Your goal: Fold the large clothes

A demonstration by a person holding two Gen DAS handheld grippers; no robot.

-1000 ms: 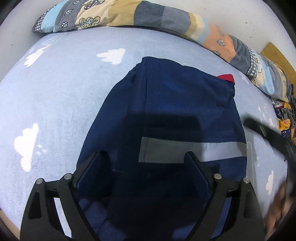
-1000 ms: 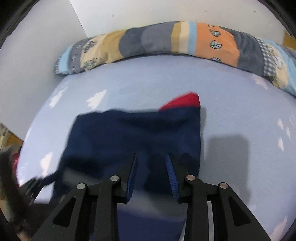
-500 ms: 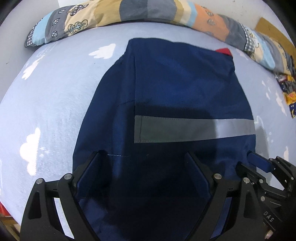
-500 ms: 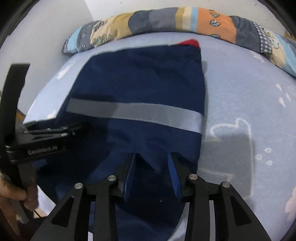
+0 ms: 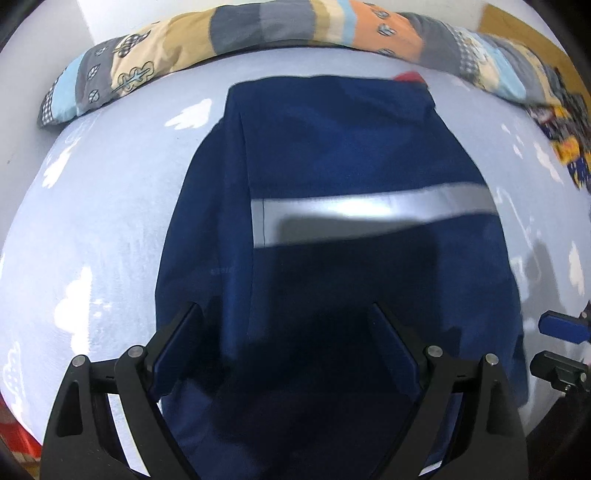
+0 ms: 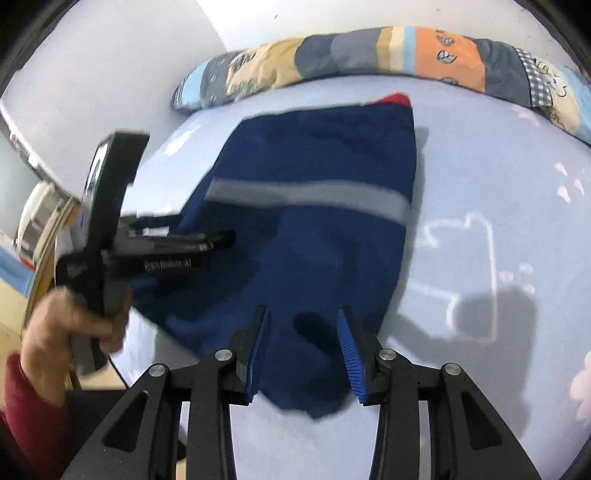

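Both claws wide and holding nothing, left claw (image 5: pixel 286 345) and right claw (image 6: pixel 303 345) over the navy garment's (image 5: pixel 332 166) near hem, bare bed (image 6: pixel 498 177) on both sides.

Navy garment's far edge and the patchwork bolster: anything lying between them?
No. In both wrist views only bare cloud-print sheet separates the navy garment from the patchwork bolster; its red tab points that way.

Garment (image 5: pixel 332 177) flat on bedsheet (image 5: pixel 103 229), near end between left gripper (image 5: pixel 288 343) fingers. Quilt (image 5: pixel 258 29) behind, along wall. Right gripper (image 6: pixel 303 347) at garment's near right corner.
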